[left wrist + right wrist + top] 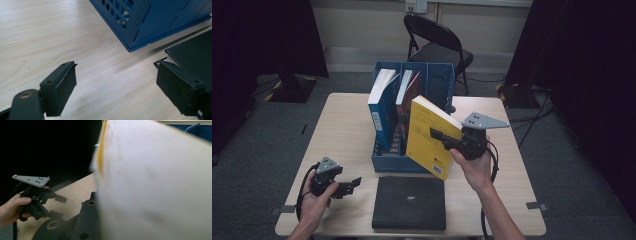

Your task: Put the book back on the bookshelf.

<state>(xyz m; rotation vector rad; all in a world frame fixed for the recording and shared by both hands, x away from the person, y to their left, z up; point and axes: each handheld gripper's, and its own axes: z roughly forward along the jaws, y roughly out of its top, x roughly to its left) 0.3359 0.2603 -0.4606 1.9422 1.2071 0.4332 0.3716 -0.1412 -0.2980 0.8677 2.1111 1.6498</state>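
The right hand-held gripper (443, 136) clamps the yellow book (429, 136) by its page edge, holding it tilted above the worktop (342, 130) just before the blue file rack (432, 80), while the left hand-held gripper (354, 184) rests released, well apart.

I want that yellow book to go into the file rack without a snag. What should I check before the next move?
1. Right gripper clamped on yellow book: ok.
2. Book off the table: ok.
3. Free slot in blue rack on its right side: ok.
4. Book upright for the slot: not ok, tilted.
5. Left gripper out of the way, open and empty: ok.
6. Black book lying flat, apart from the rack: ok.
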